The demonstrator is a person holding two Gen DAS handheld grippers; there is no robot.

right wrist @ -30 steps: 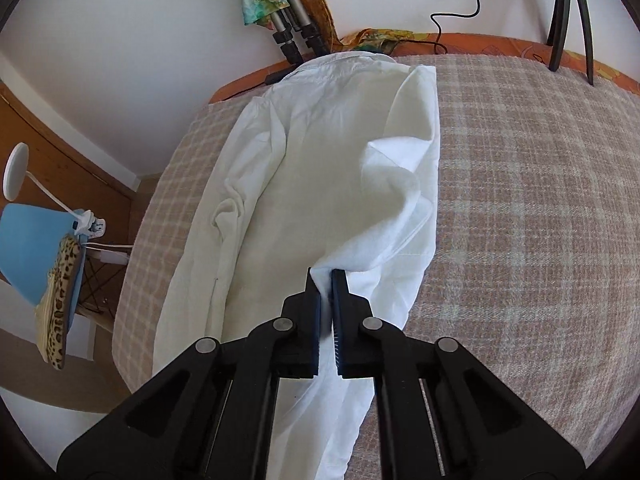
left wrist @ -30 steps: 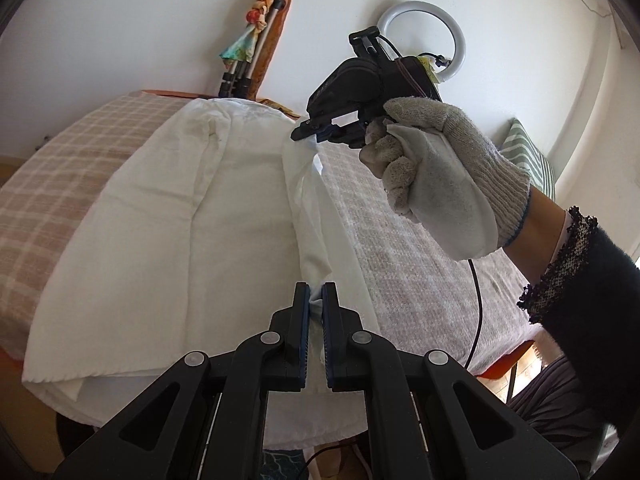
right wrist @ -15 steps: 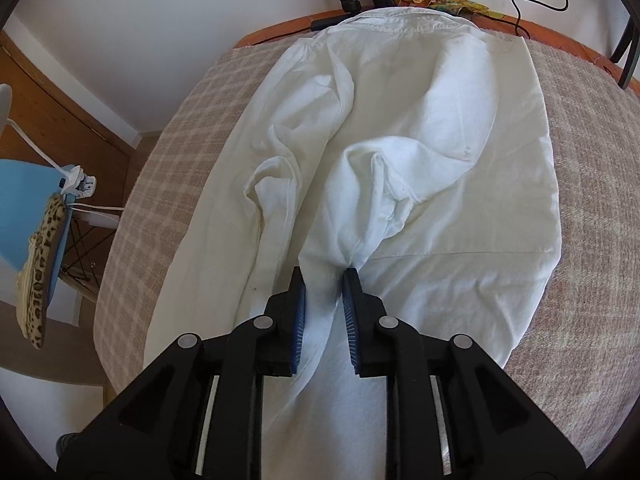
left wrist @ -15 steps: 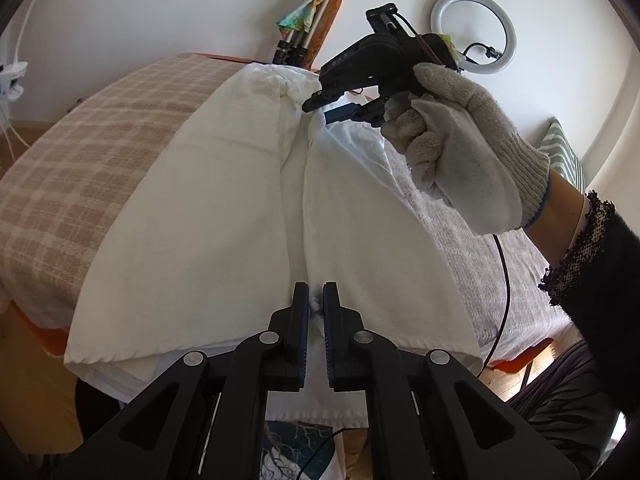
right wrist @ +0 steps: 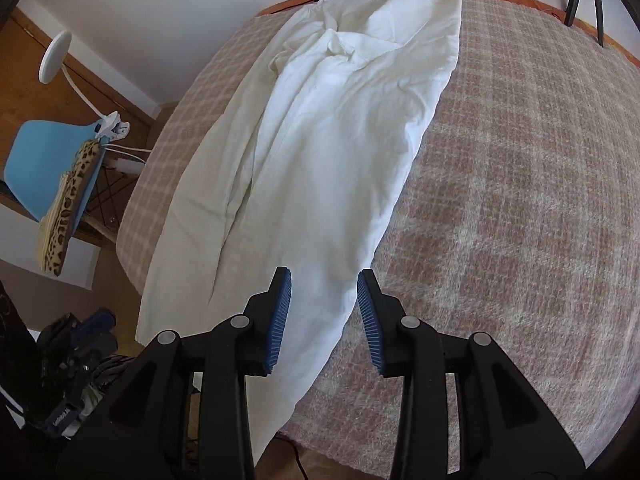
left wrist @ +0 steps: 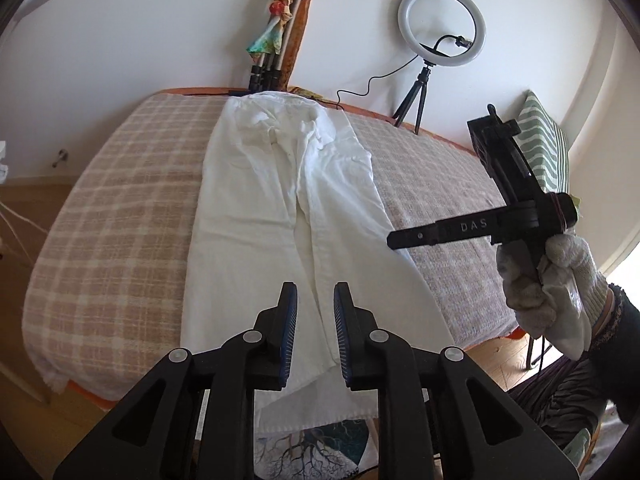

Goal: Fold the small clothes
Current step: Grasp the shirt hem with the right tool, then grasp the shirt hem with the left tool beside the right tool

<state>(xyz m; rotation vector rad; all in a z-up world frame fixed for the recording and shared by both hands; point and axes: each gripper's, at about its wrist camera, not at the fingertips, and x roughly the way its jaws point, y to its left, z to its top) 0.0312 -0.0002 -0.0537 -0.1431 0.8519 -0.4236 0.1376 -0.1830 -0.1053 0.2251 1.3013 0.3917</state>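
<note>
A long white garment (left wrist: 280, 200) lies lengthwise on the checked blanket (left wrist: 120, 220), its right side folded over the middle, its hem hanging off the near edge. My left gripper (left wrist: 315, 292) hovers over the near end; its jaws are opening and grip nothing. In the same view my right gripper (left wrist: 396, 240) is off to the right above the garment's edge, in a gloved hand (left wrist: 552, 292). From the right wrist, the right gripper (right wrist: 323, 280) floats above the garment (right wrist: 328, 140), jaws opening, no cloth pinched.
A ring light on a small tripod (left wrist: 443, 24) and a folded tripod wrapped in coloured cloth (left wrist: 276, 36) stand at the far edge. A striped cushion (left wrist: 544, 148) sits far right. A blue chair (right wrist: 40, 160) with a leopard-print item (right wrist: 68, 208) and a clip lamp (right wrist: 56, 56) stand left.
Both grippers held the garment's side fold, carried it over the middle, then let go. Now both stand open and drawn back, the right one swung out to the right.
</note>
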